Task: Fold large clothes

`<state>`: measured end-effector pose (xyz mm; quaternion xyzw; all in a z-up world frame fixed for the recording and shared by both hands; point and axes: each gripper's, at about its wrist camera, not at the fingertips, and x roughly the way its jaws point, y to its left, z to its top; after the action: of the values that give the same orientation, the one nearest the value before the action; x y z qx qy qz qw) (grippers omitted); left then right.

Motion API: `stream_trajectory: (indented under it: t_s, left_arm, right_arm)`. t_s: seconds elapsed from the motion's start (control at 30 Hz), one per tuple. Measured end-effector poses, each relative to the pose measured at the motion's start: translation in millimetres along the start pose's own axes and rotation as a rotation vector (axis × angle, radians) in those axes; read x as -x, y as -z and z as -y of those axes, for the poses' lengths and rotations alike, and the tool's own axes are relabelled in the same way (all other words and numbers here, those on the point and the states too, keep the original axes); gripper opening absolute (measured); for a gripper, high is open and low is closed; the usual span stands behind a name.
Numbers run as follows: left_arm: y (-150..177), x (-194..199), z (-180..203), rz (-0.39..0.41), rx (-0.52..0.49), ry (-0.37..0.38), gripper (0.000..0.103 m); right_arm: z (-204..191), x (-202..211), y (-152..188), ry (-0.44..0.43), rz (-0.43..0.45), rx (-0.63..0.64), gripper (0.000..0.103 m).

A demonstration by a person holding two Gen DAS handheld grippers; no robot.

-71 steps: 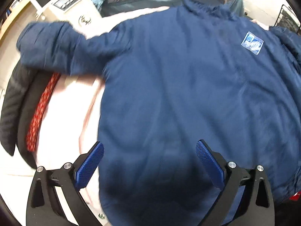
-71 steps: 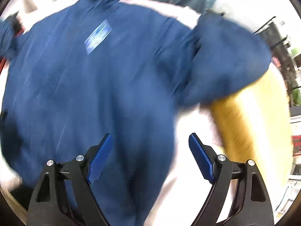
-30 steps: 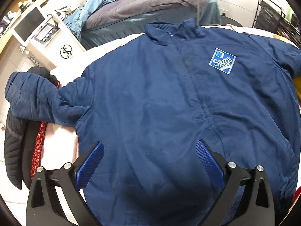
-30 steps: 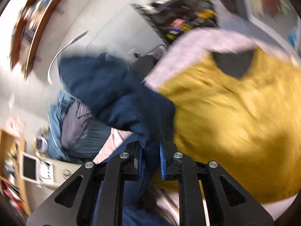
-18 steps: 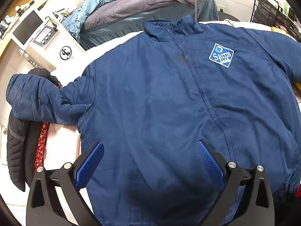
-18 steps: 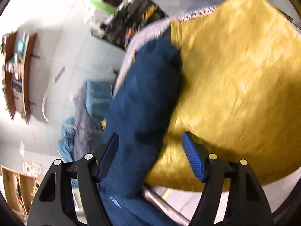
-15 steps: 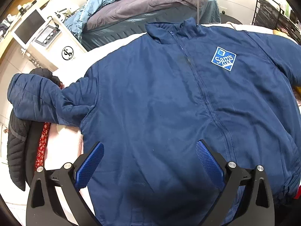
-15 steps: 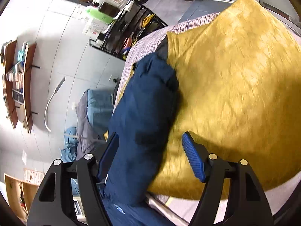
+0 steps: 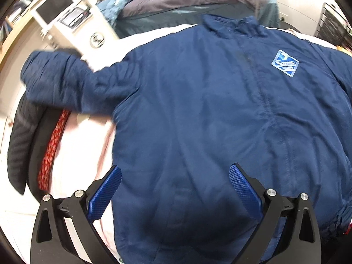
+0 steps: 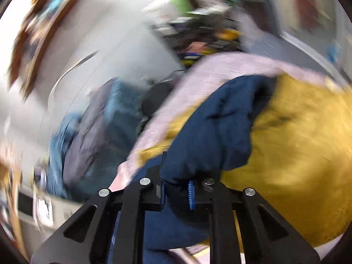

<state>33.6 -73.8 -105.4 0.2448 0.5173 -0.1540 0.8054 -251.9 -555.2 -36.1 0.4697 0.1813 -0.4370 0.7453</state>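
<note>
Left gripper (image 9: pixel 175 190): jaws wide apart, nothing between the pads, hovering over the lower front of the navy jacket (image 9: pixel 220 121). Jacket lies front-up, zipped, spread ahead of the jaws on a pale pink sheet (image 9: pixel 83 136). Collar at the far end from the jaws, blue logo patch (image 9: pixel 285 63) ahead and right of the right pad. One sleeve (image 9: pixel 66 83) runs off ahead-left of the left pad, its cuff end lying over a black garment (image 9: pixel 19 136) with red patterned lining (image 9: pixel 52 145) at the sheet's edge. Beyond the collar: a pile of grey and teal clothes (image 9: pixel 187 2). White appliance with a screen (image 9: pixel 66 15) far ahead-left.

Right gripper (image 10: pixel 177 190): jaws clamped on a bunch of navy jacket fabric, the other sleeve (image 10: pixel 220 127), which extends ahead from between the pads. Yellow cloth (image 10: pixel 308 154) lies right of the jaws, under and beside the sleeve. Right view is heavily motion-blurred; background shelves not readable.
</note>
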Motion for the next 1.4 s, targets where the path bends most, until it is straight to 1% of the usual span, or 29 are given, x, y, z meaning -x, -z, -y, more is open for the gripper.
stream_trajectory:
  t_s: [0.03, 0.1, 0.17, 0.2, 0.23, 0.3, 0.37, 0.4, 0.43, 0.47, 0.5, 0.53, 0.6, 0.7, 0.8, 0.83, 0.87, 0.9, 0.93, 0.97, 1.07, 1.13, 1.2, 1.27, 1.3, 1.4]
  left_arm:
    - [2, -1, -4, -0.003, 0.012, -0.004, 0.097]
    - [6, -1, -15, -0.004, 0.045, -0.013, 0.097]
    - [8, -1, -24, -0.002, 0.072, -0.02, 0.097]
    - [8, 0, -28, -0.001, 0.084, -0.022, 0.097]
    - [9, 0, -31, 0.001, 0.096, -0.024, 0.096]
    - [11, 1, -39, 0.004, 0.124, -0.027, 0.097]
    - [14, 2, -47, 0.005, 0.146, -0.03, 0.096]
    - [16, 2, -51, 0.004, 0.158, -0.035, 0.096]
    - [18, 2, -54, 0.003, 0.168, -0.039, 0.096]
    - [21, 1, -57, -0.001, 0.176, -0.043, 0.096]
    - [26, -1, -63, -0.008, 0.187, -0.049, 0.096]
    - [29, -2, -67, -0.014, 0.197, -0.053, 0.096]
    - [38, -5, -77, -0.03, 0.228, -0.057, 0.097]
    - [51, -9, -91, -0.054, 0.268, -0.068, 0.096]
    - [62, -17, -102, -0.087, 0.296, -0.078, 0.096]
    - [64, -20, -105, -0.097, 0.302, -0.08, 0.096]
    - [65, -22, -106, -0.102, 0.304, -0.082, 0.096]
    - [65, -23, -108, -0.106, 0.305, -0.085, 0.096]
    - [64, -25, -109, -0.107, 0.304, -0.085, 0.096]
    - [62, -25, -109, -0.106, 0.303, -0.083, 0.096]
    - [50, -24, -105, -0.091, 0.285, -0.074, 0.096]
    - [37, -23, -98, -0.072, 0.261, -0.06, 0.096]
    - [22, -21, -87, -0.05, 0.226, -0.041, 0.096]
    - [6, -19, -74, -0.025, 0.183, -0.02, 0.096]
    - [-6, -17, -65, -0.006, 0.151, -0.006, 0.096]
    - [-41, -12, -40, 0.05, 0.083, 0.043, 0.096]
  right_arm:
    - [-35, -2, 4, -0.04, -0.009, 0.079, 0.015]
    - [-86, -7, 17, -0.103, -0.037, 0.191, 0.014]
    - [-152, -18, 42, -0.196, -0.105, 0.328, 0.013]
    - [-174, -22, 53, -0.223, -0.127, 0.373, 0.013]
    - [-205, -28, 70, -0.262, -0.157, 0.434, 0.013]
    - [-252, -39, 100, -0.323, -0.21, 0.515, 0.013]
    - [-304, -49, 145, -0.366, -0.281, 0.62, 0.013]
    - [-331, -55, 173, -0.387, -0.315, 0.691, 0.013]
    - [-346, -59, 191, -0.404, -0.336, 0.725, 0.013]
    - [-363, -65, 218, -0.421, -0.374, 0.767, 0.013]
    - [-373, -69, 240, -0.423, -0.404, 0.802, 0.013]
    - [-386, -77, 274, -0.407, -0.432, 0.87, 0.013]
    - [-397, -87, 325, -0.371, -0.455, 0.994, 0.013]
    - [-392, -98, 392, -0.299, -0.48, 1.153, 0.013]
    - [-383, -112, 434, -0.219, -0.533, 1.242, 0.013]
    - [-382, -115, 441, -0.195, -0.543, 1.266, 0.016]
    - [-379, -118, 450, -0.179, -0.563, 1.297, 0.026]
    - [-376, -122, 457, -0.181, -0.589, 1.317, 0.037]
    - [-374, -124, 463, -0.186, -0.612, 1.33, 0.071]
    - [-371, -124, 469, -0.194, -0.631, 1.342, 0.084]
    - [-364, -110, 471, -0.272, -0.647, 1.336, 0.084]
    - [-359, -101, 466, -0.317, -0.683, 1.299, 0.084]
    - [-352, -91, 455, -0.339, -0.668, 1.272, 0.084]
    - [-341, -89, 438, -0.312, -0.613, 1.252, 0.084]
    - [-333, -91, 428, -0.282, -0.592, 1.234, 0.084]
    - [-295, -109, 382, -0.115, -0.558, 1.135, 0.084]
